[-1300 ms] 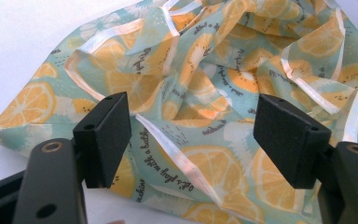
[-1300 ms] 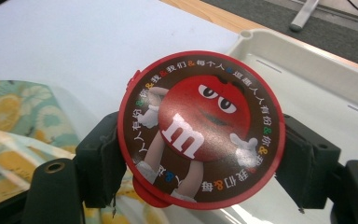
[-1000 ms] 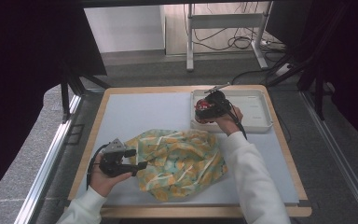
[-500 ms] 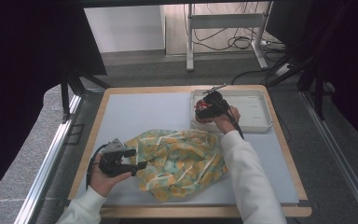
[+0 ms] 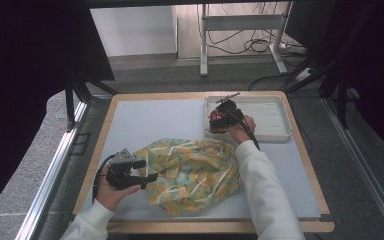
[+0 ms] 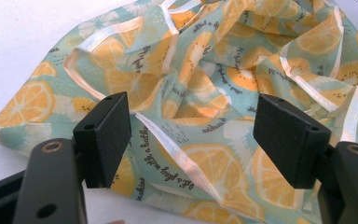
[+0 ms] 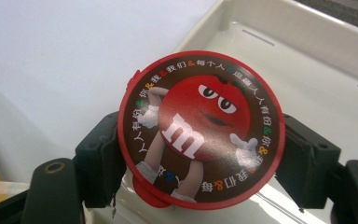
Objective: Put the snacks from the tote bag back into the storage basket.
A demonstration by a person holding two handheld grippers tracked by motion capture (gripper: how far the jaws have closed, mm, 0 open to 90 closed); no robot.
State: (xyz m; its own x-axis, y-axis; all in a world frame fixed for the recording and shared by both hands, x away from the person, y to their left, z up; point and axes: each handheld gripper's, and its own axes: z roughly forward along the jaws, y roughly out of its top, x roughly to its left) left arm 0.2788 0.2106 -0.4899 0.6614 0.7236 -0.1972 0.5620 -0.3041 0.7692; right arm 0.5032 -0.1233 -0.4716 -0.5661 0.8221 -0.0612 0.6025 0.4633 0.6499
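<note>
Right gripper [image 7: 200, 154] is pinching one round red candy tin [image 7: 200, 130] by its sides, lid face-up toward the camera, hanging over the near-left corner of the white tray [image 5: 272, 117]. Can't tell if it's touching the tray floor. Left gripper [image 6: 200, 135] is spread wide over one bunched-up citrus-print cloth [image 6: 223, 88] on the table [image 5: 155, 120], pads not pressing it.

High view: fixed above worktop [image 5: 145, 120], looking forward and down. Left gripper view: close on fruit-print bag [image 6: 205, 93]. Right gripper view: close over white tray [image 7: 317, 70]. High view shares both.
</note>
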